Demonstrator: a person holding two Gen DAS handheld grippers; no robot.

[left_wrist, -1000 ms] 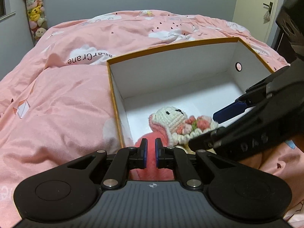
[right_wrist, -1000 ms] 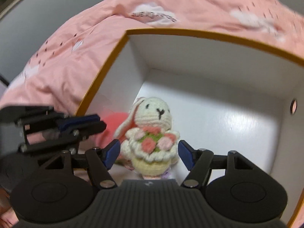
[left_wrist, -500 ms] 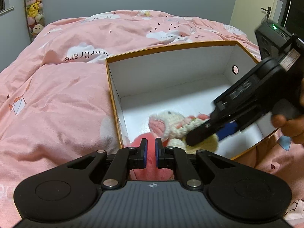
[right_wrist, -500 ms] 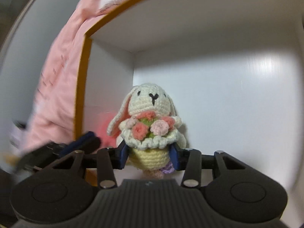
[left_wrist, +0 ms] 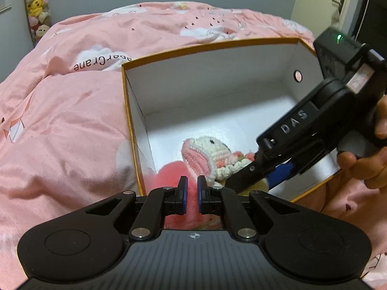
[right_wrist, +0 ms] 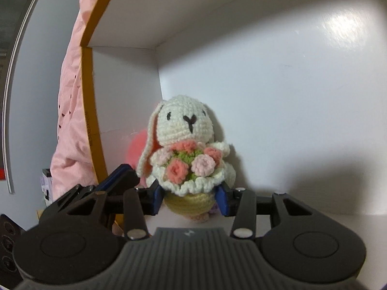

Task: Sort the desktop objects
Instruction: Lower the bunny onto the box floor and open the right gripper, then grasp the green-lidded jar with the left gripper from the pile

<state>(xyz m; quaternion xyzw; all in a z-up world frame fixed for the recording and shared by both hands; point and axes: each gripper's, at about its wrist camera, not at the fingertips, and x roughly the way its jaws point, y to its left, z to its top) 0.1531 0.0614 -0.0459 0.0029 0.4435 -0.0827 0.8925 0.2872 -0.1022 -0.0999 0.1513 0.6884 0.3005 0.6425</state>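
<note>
A bed covered by a pink duvet [left_wrist: 79,125] printed with white clouds fills most of my left wrist view; the lettering on it reads reversed. On the duvet sits an open cardboard box [left_wrist: 135,130], white inside with an orange-brown rim and a round hole in its far right wall. In my right wrist view the same box [right_wrist: 278,77] surrounds the camera, its white floor and walls glossy under the light.

My right hand-held gripper [right_wrist: 188,201] reaches down into the box; from the left wrist camera it appears as a black body marked "DAS", gripped by my right hand [left_wrist: 362,159]. Its blue pads [right_wrist: 223,200] sit on either side of the yellow base of a crocheted rabbit [right_wrist: 186,149], and the jaws have just been opening slightly. I cannot tell whether the pads still press on the yarn.

The rabbit [left_wrist: 208,152], white with pink-lined ears and a bouquet of pink and coral flowers, is inside the box at its near left corner, its base toward the box floor. Just beside it, against the left wall, lies a fluffy pink pompom [left_wrist: 169,176].

My left hand-held gripper [left_wrist: 191,194] hovers at the near rim of the box, its jaws together with only a narrow slit between the blue pads and nothing held.
</note>
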